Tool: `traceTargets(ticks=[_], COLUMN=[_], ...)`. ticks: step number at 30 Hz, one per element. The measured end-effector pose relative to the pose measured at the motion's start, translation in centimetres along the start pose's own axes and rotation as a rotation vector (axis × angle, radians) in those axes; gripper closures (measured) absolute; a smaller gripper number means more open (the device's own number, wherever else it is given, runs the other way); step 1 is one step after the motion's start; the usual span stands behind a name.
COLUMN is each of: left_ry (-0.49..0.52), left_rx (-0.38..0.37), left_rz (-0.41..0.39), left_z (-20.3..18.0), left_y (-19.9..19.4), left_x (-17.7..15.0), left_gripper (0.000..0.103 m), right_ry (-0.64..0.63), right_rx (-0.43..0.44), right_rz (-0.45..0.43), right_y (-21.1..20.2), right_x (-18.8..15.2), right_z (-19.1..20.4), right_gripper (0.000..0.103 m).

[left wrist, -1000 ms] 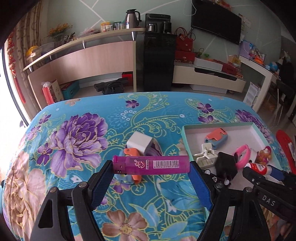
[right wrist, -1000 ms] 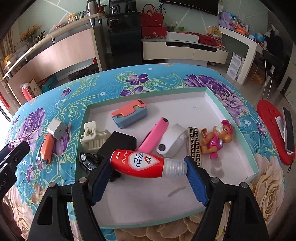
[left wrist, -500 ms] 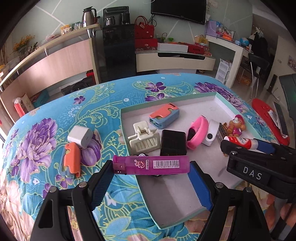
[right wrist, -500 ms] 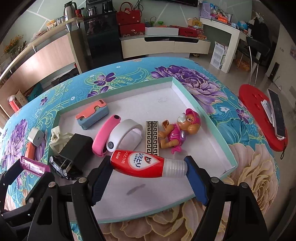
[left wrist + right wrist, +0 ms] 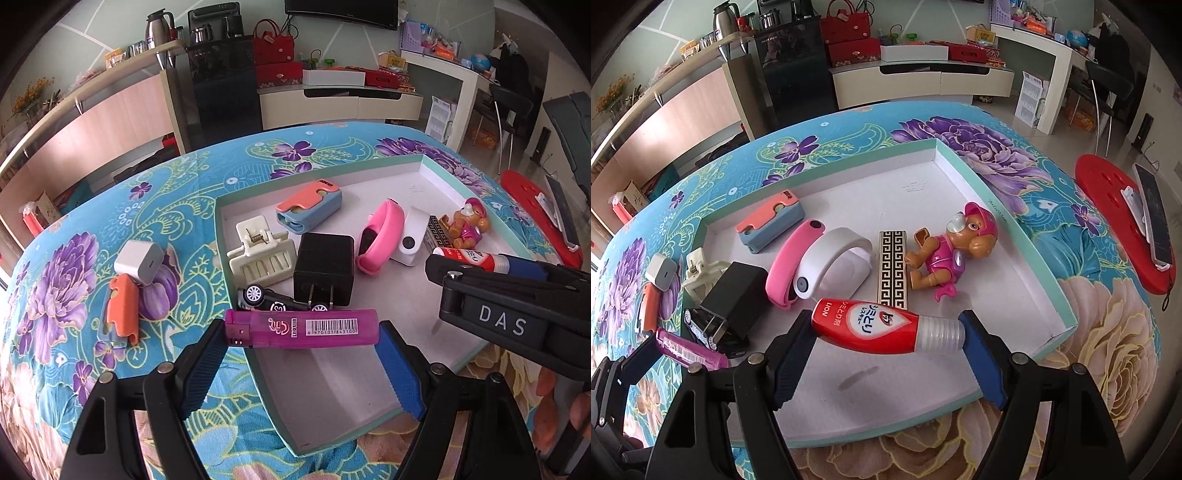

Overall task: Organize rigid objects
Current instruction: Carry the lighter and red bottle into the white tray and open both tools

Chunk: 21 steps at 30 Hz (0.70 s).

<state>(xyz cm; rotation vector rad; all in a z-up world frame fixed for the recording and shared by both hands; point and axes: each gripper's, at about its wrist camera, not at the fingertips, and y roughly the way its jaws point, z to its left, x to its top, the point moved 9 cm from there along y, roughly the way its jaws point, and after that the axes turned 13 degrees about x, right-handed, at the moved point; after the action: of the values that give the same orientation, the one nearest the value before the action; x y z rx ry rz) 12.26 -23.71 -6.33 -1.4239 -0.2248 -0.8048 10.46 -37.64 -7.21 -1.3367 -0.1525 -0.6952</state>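
Both tongs were loaded. The left gripper [image 5: 303, 332] clamped a purple lighter [image 5: 302, 328] end to end between its blue pads, level across the jaws, hanging over the near left wall of the tray [image 5: 258, 380]. The right gripper [image 5: 886, 328] pinched a red bottle [image 5: 871, 326] the same way, base on one pad and clear neck on the other, above bare tray floor near the front. Gripping each piece by its ends probably kept the long body square to the fingers, so it could be laid flat without rolling.

Beyond the tongs, the tray already held a black charger [image 5: 325, 267], a toy car [image 5: 275, 299], a cream hair clip [image 5: 260, 254], a blue-and-coral case [image 5: 310, 210], pink [image 5: 380, 236] and white [image 5: 412, 240] bands, a patterned block [image 5: 893, 273] and a toy pup [image 5: 949, 254], crowded toward the left and middle. The open floor at the front looked like the sensible drop zone for both.

Outside, on the floral cloth [image 5: 92, 258], a white plug [image 5: 138, 260] and an orange cutter [image 5: 123, 310] lay just beside each other, not yet collected.
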Motion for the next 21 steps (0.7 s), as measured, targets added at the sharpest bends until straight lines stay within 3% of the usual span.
traceTargets(ticks=[21], left_ry=[0.003], left_rx=[-0.006], left_rz=[0.024], left_z=[-0.11], left_y=[0.31], left_x=[-0.37], left_gripper=[0.019], right_ry=[-0.002], right_rx=[0.023], right_rz=[0.026], right_y=[0.9], right_x=[-0.23], right_z=[0.15], right_gripper=[0.024])
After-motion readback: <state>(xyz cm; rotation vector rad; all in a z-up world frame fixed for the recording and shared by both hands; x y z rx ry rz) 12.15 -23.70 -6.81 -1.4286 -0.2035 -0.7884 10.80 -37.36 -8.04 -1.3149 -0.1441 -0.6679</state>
